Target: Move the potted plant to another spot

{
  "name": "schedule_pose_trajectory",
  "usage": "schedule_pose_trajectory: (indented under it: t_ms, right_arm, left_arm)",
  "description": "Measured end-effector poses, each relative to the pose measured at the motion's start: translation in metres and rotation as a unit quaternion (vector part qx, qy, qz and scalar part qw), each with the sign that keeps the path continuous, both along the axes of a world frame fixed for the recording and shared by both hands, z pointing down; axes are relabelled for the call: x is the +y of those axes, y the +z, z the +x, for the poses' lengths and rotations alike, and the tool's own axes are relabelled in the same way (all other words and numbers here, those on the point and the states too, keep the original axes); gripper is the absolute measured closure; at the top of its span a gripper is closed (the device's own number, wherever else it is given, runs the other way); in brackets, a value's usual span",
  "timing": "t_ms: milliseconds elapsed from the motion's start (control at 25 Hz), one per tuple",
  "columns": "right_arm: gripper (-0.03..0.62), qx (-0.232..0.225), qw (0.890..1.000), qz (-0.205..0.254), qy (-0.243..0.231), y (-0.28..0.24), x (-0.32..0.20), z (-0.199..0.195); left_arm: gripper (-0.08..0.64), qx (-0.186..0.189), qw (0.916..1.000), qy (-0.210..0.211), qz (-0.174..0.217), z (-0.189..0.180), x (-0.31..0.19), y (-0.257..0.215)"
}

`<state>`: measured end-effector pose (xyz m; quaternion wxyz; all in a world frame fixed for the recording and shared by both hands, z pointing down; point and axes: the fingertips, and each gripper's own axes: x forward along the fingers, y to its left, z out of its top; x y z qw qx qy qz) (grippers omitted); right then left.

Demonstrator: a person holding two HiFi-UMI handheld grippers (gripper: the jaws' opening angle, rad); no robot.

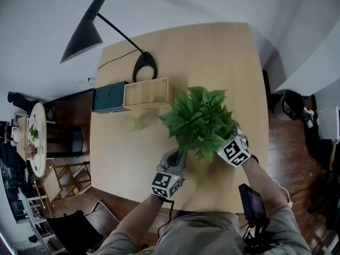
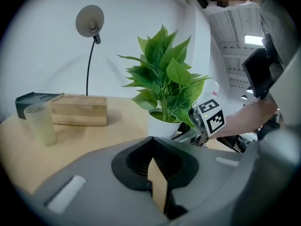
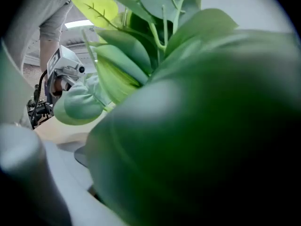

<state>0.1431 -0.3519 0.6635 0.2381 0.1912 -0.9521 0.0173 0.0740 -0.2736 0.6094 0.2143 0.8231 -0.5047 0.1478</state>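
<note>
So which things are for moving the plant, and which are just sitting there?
For the job: potted plant, left gripper, right gripper.
Just sitting there: black lamp, wooden box, dark box, glass.

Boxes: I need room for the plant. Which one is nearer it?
The light wooden box; the dark box lies beyond it, farther from the potted plant.
</note>
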Motion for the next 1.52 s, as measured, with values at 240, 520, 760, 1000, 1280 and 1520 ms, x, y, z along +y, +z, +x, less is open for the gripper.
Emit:
schedule_pose_trajectory:
  t_ms: [240, 520, 760, 1000, 1280, 1520]
  right_arm:
    - [0.018, 0.001, 1.0, 0.013, -0.012, 0.001, -0.005, -0.009]
    - [0.049, -0.008, 1.0, 0.021, -0.007, 0.001, -0.01, -0.009]
    - [0.058, -0.011, 1.0, 0.023, -0.013, -0.002, -0.008, -0.01]
    - [0.061, -0.02, 0.999, 0.027, -0.005, -0.008, -0.007, -0.005]
    - [0.064, -0.027, 0.999, 0.042, 0.012, -0.017, -0.013, -0.002]
    - [0.064, -0.034, 0.998, 0.053, 0.018, -0.032, -0.015, 0.001]
  left_arm:
    - [0.566, 0.001, 1.0, 0.007, 0.0, 0.004, -0.001, 0.001]
    - [0.566, -0.003, 0.9999, 0.014, 0.001, 0.007, 0.002, 0.002]
    - [0.566, -0.005, 0.9999, 0.014, 0.001, 0.007, 0.005, 0.003]
    - [0.566, -0.008, 0.9999, 0.012, 0.004, 0.009, 0.008, 0.001]
    - [0.566, -0.008, 0.9999, 0.011, 0.005, 0.006, 0.009, -0.002]
    - [0.566, -0.005, 0.9997, 0.008, 0.022, 0.006, 0.006, -0.01]
